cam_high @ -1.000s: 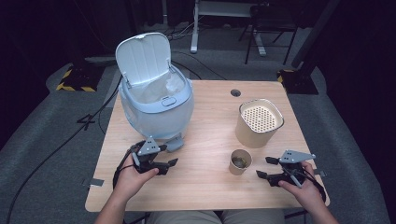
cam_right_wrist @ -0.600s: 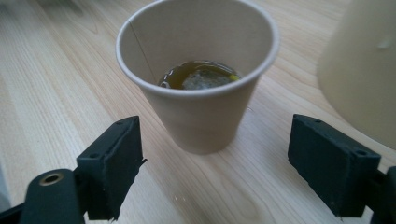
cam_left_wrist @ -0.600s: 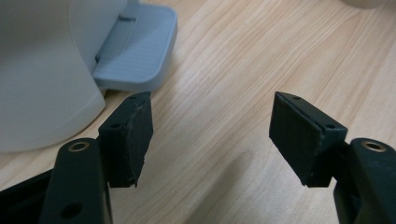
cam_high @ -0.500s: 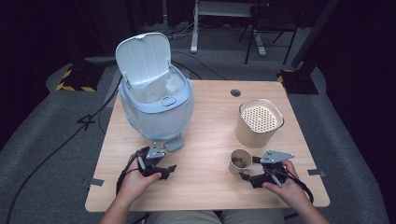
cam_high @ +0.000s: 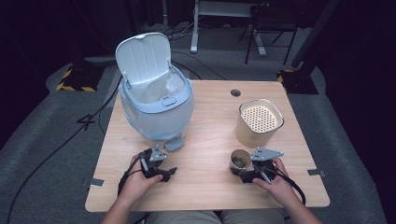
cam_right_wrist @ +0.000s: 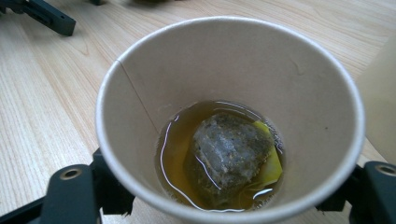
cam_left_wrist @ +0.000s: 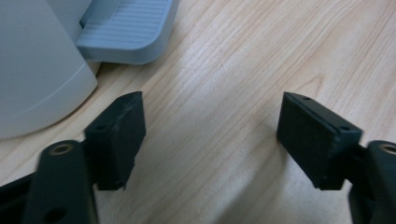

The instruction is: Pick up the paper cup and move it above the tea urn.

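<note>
**The right jaws close around the cup of tea**

A second ago the right gripper (cam_high: 243, 176) was out by the right edge of the worktop (cam_high: 205, 196), away from the paper cup (cam_high: 240, 160). Now it has slid in to the cup. Its jaws have just been closing, and the cup sits between them. They look snug on its sides, so I think the cup is held and ready to be lifted. It stands upright near the front of the worktop, just in front of the tan tub (cam_high: 258, 122) with the holey lid.

The left gripper (cam_high: 159, 172) has sunk a little and rests in front of the bin (cam_high: 156, 107), whose lid is up. Its jaws have just been opening; they stand wide apart with nothing between them.

The right gripper view looks down into the cup (cam_right_wrist: 229, 116): there is brown tea and a wet tea bag (cam_right_wrist: 229, 151) at the bottom. From the high view you cannot make that out. The left gripper view shows the bin's foot pedal (cam_left_wrist: 128, 28) close up.
</note>
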`<state>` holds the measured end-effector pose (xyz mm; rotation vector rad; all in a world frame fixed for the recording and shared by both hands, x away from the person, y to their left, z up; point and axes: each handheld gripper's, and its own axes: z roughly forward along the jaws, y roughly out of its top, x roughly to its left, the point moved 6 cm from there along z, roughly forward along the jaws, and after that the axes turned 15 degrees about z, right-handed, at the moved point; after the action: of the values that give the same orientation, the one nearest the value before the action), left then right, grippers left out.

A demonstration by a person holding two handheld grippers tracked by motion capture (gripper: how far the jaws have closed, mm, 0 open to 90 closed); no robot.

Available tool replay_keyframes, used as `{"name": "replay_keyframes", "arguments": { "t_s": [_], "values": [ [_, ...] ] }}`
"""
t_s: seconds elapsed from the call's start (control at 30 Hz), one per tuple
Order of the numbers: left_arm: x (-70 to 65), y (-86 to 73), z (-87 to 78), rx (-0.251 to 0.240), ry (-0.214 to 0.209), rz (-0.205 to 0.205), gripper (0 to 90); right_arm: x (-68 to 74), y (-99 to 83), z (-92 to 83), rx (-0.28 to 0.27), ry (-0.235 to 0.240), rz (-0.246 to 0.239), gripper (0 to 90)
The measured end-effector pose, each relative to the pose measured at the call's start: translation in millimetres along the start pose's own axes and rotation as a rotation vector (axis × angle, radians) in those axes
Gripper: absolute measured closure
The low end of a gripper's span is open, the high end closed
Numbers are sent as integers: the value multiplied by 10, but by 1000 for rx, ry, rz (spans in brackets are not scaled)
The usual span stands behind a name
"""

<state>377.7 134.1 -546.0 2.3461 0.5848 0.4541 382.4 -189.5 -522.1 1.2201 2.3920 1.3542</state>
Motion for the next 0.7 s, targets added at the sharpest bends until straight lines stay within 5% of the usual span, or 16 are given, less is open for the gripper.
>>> {"name": "replay_keyframes", "arguments": {
  "t_s": [0.3,0.7],
  "values": [
    [-2,5,5,3,7,-8,230,26,49,-56,-5,56,-12,291],
    [-2,20,21,5,6,-10,215,95,396,-407,-20,108,-75,295]
  ]
}}
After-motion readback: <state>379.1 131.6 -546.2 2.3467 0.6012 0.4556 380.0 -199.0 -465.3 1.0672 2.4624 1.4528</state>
